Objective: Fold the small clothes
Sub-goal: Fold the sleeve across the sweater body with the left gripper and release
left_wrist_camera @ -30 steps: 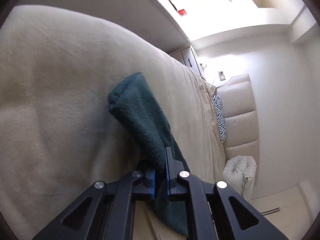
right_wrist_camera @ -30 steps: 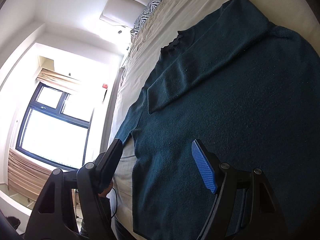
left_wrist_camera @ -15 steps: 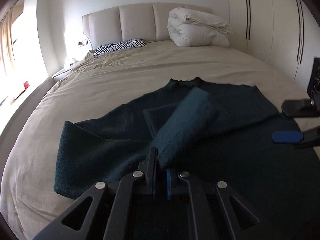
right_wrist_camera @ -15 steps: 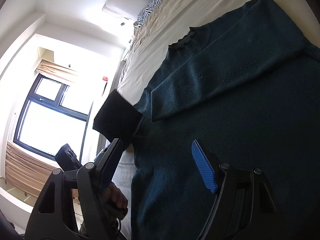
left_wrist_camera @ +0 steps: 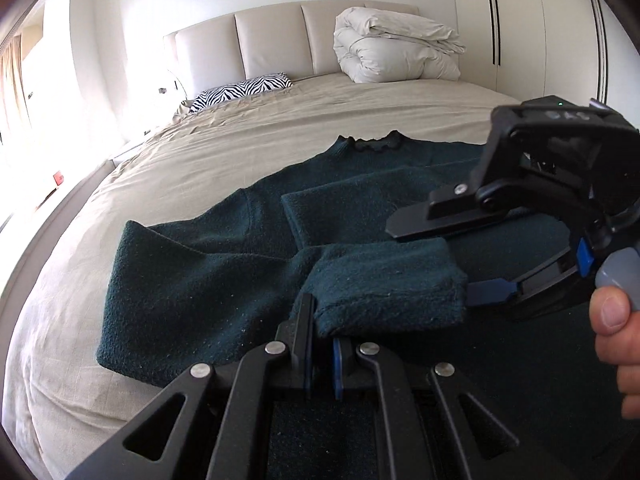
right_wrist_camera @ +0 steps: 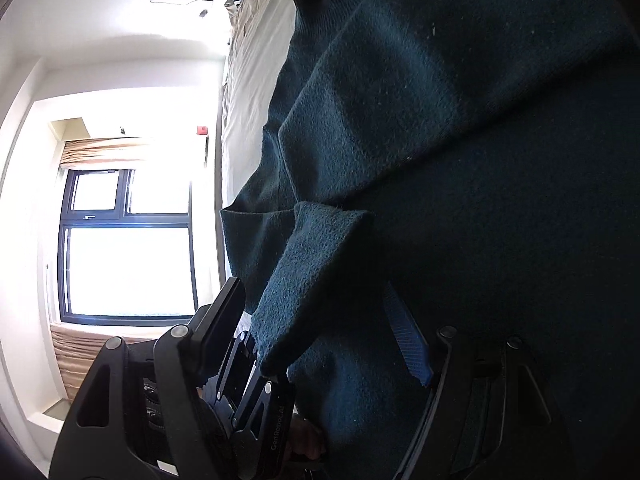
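Observation:
A dark teal knit sweater lies flat on the beige bed, neck toward the headboard, one sleeve folded across its chest. My left gripper is shut on the other sleeve's cuff and holds it over the sweater's body. My right gripper is open, its jaws on either side of that cuff's far end. In the right wrist view the open right gripper straddles the lifted cuff, with the left gripper just below it.
A zebra-print pillow and a rolled white duvet lie at the padded headboard. White wardrobes stand at the right. A bright window lies beyond the bed's left edge.
My left gripper has swung the sleeve cuff from beside the bed over onto the sweater's body. My right gripper has moved in close, its open jaws now around the cuff.

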Demonstrator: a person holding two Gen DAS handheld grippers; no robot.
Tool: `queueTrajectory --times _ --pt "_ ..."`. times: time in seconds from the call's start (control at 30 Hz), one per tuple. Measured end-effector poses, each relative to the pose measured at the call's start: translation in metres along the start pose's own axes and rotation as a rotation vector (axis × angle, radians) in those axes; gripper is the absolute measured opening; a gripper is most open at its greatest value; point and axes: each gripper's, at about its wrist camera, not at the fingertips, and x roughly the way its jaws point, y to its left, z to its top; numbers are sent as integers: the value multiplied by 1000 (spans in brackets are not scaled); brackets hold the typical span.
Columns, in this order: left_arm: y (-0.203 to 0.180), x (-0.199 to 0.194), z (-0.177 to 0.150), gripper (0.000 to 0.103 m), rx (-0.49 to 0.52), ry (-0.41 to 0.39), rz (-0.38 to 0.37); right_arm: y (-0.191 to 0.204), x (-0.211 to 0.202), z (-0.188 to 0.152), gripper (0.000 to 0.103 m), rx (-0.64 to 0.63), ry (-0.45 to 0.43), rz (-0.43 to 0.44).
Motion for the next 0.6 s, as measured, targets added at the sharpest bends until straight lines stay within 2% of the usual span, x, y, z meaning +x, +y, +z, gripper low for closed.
queueTrajectory --times 0.03,0.07,0.1,0.2,0.23,0.3,0.33,0.37,0.43,0.53,0.6 --pt "1 -1 0 7 -6 -1 -3 -1 5 3 49 9 2 -1" --pt "2 1 1 8 -12 0 -8 -2 9 5 42 13 7 0" --pt "2 5 4 8 -20 1 -13 -1 13 6 30 5 14 -3" --pt "10 6 3 11 -65 9 -36 15 15 4 11 -91 12 -58" --pt "14 5 3 13 -86 6 -57 24 12 3 10 -132 6 -80" --pt "23 0 3 23 -135 7 -105 44 3 1 8 -224 -20 -139" --pt "29 -7 3 34 -171 -10 -140 56 -3 0 7 -276 -37 -167" --pt "35 -15 3 49 -203 -33 -168 69 -10 0 7 -333 -57 -198" --pt "51 -32 2 59 -278 -86 -213 91 -27 3 7 -430 -102 -248" --pt "82 -44 1 57 -398 -113 -258 110 -61 15 7 -495 -173 -299" --pt "109 -42 0 46 -496 -109 -271 110 -84 28 7 -499 -216 -338"
